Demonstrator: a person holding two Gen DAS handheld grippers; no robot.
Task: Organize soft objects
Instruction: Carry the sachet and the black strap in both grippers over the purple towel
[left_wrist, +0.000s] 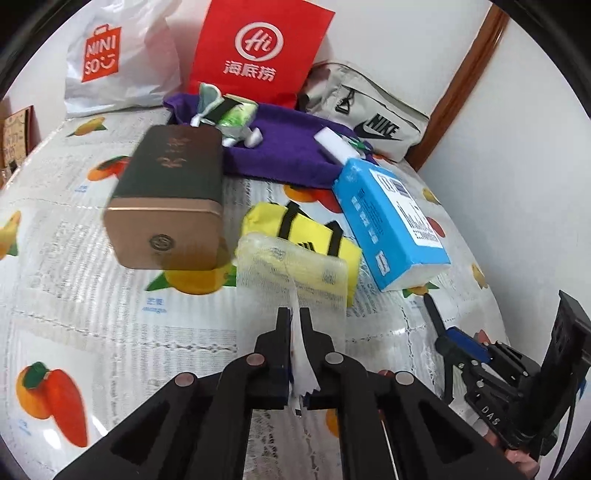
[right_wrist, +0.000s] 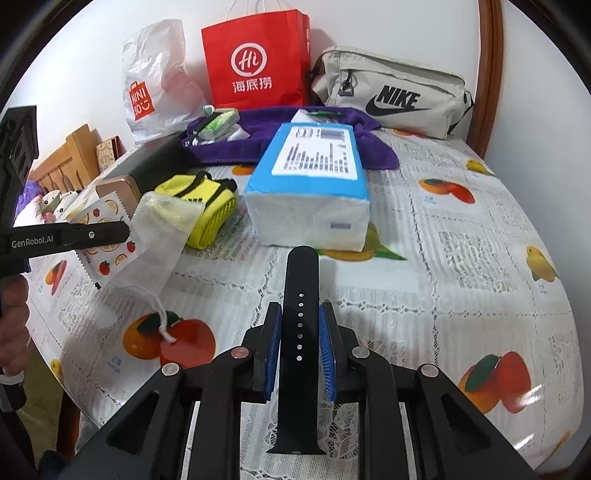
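Note:
My left gripper (left_wrist: 294, 312) is shut on the thin edge of a fruit-printed packet (right_wrist: 107, 254), which shows edge-on as a white strip (left_wrist: 301, 354) between the fingers. A white mesh drawstring pouch (left_wrist: 291, 273) with something yellow inside hangs against the packet; whether the pads also pinch the mesh I cannot tell. Its cord (right_wrist: 162, 314) trails onto the tablecloth. My right gripper (right_wrist: 300, 306) is shut on a black watch strap (right_wrist: 300, 280), held upright between blue pads (right_wrist: 272, 350). In the left wrist view, the right gripper (left_wrist: 443, 332) is at the lower right.
A yellow pouch (left_wrist: 306, 229), a blue tissue pack (right_wrist: 310, 184) and a dark tin box (left_wrist: 170, 195) lie on the fruit-print tablecloth (right_wrist: 461, 258). Behind are a purple towel (left_wrist: 284, 155), a red paper bag (right_wrist: 258, 59), a white plastic bag (right_wrist: 155, 81) and a grey Nike bag (right_wrist: 391, 92).

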